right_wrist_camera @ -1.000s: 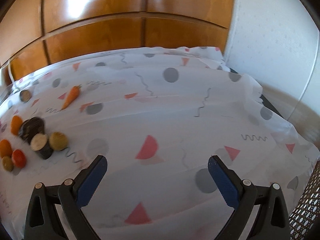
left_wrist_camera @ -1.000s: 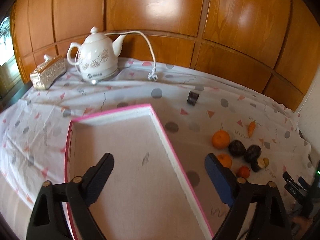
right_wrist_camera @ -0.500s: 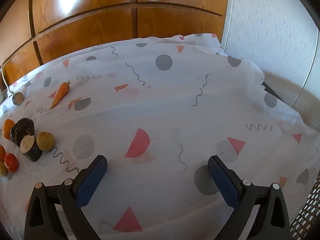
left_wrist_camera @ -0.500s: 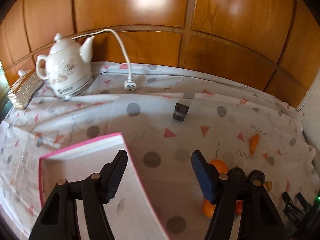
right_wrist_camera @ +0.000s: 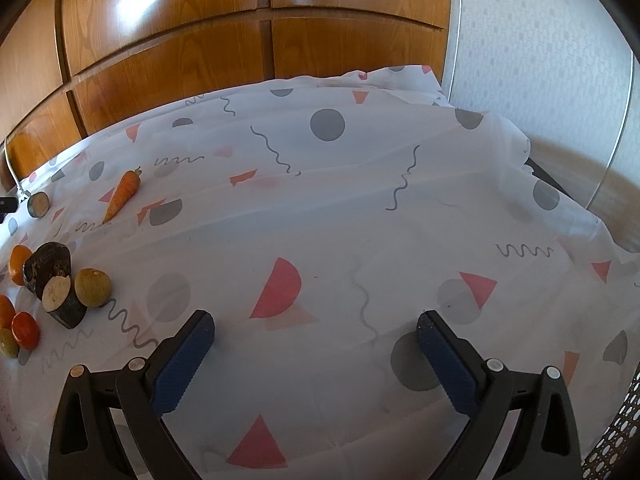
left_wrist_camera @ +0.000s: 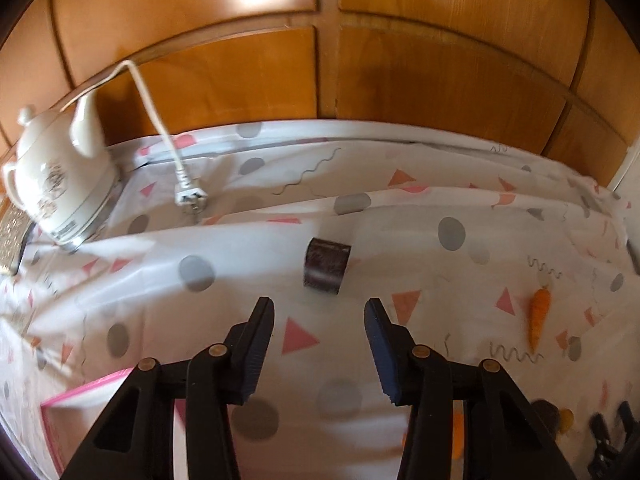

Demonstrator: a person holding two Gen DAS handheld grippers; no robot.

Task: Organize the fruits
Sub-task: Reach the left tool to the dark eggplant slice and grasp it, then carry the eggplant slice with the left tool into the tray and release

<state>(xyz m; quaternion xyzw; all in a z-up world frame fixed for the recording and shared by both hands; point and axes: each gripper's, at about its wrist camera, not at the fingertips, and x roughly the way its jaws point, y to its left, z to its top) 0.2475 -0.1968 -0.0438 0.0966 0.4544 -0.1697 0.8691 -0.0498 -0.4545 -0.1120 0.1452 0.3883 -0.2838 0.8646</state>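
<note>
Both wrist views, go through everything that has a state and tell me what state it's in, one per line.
left hand-held gripper: jaws closing, nothing between them
right hand-held gripper: open wide, empty
kettle: lid on, sitting on the tablecloth
plug: unplugged, lying on the cloth
dark cut piece: lying apart, ahead of the left fingers
carrot: whole, lying flat
pink-edged tray: only a corner shows

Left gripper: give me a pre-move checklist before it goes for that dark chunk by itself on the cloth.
1. Chunk in view, ahead of the left gripper: ok.
2. Chunk between the fingers: not ok, it lies beyond the tips.
3. Jaws wide enough for it: cannot tell; they are closing, with nothing between them.
4. Chunk clear of neighbours: ok, plug and carrot lie apart from it.
5. Tray within view for the drop: ok, only its pink corner.
6. Right gripper out of the way: ok, open over bare cloth.
</note>
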